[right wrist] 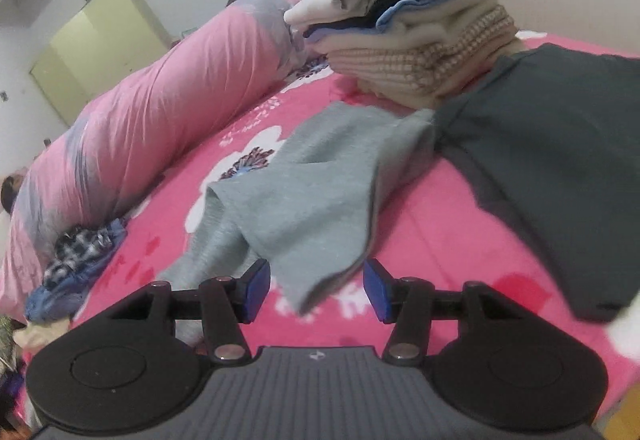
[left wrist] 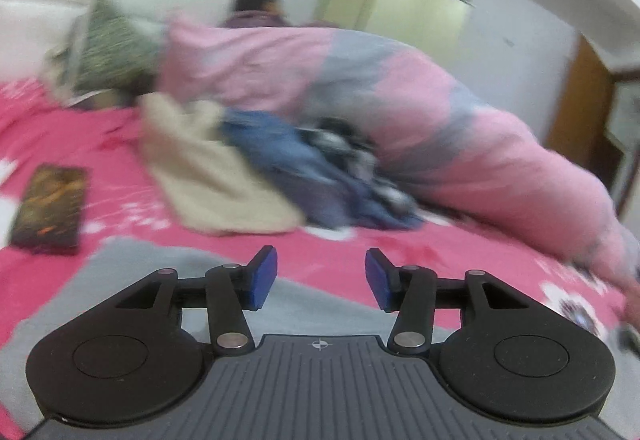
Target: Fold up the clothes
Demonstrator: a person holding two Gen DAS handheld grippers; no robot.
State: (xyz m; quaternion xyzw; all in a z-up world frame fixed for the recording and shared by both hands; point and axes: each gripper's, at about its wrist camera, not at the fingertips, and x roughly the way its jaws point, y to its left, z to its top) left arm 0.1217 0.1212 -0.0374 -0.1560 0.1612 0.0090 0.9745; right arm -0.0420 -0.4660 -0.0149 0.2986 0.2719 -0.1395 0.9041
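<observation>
A light grey garment (right wrist: 316,180) lies crumpled on the pink bed sheet (right wrist: 440,240), its near corner lying between the blue pads of my right gripper (right wrist: 316,286), which stands open. A dark grey garment (right wrist: 560,160) lies flat to its right. Behind them rises a stack of folded clothes (right wrist: 408,24). In the left wrist view my left gripper (left wrist: 321,278) is open and empty over a grey cloth (left wrist: 120,264). Beyond it lies a pile of unfolded clothes: a cream piece (left wrist: 208,164), a blue one (left wrist: 288,156) and a checked one (left wrist: 352,152).
A rolled pink and grey duvet (left wrist: 440,112) runs along the far side of the bed. A dark flat book-like object (left wrist: 50,208) lies at the left. A green patterned cushion (left wrist: 108,44) leans on the white headboard. A person (left wrist: 256,8) is behind the duvet.
</observation>
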